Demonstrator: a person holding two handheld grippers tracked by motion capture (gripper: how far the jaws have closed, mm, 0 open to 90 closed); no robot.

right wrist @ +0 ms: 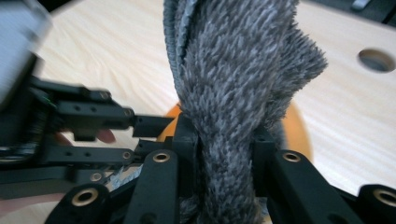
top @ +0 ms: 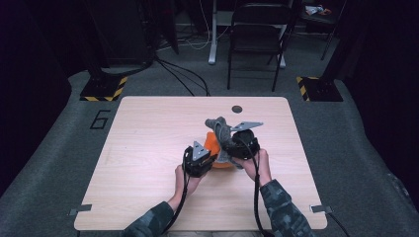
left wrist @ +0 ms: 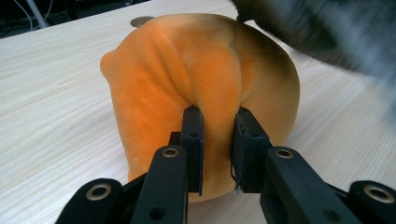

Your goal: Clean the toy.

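While the left claw (left wrist: 218, 156) pinches a fold of the orange plush thing (left wrist: 196, 93) right in front of it, it looks like it's basically acting as an anchor, pinning that soft lump down on the worktop (top: 148, 148). The pads are clamped tight on the fabric, you can see it bunching up between them. The right claw (right wrist: 226, 161) is squeezed shut on a fuzzy grey cloth (right wrist: 238, 70), which stands up out of its jaws and drapes just above the orange piece. My guess is the grey bit is getting pulled off or apart from the orange one, so one side holds and the other lifts. Can't tell if the two are actually attached.
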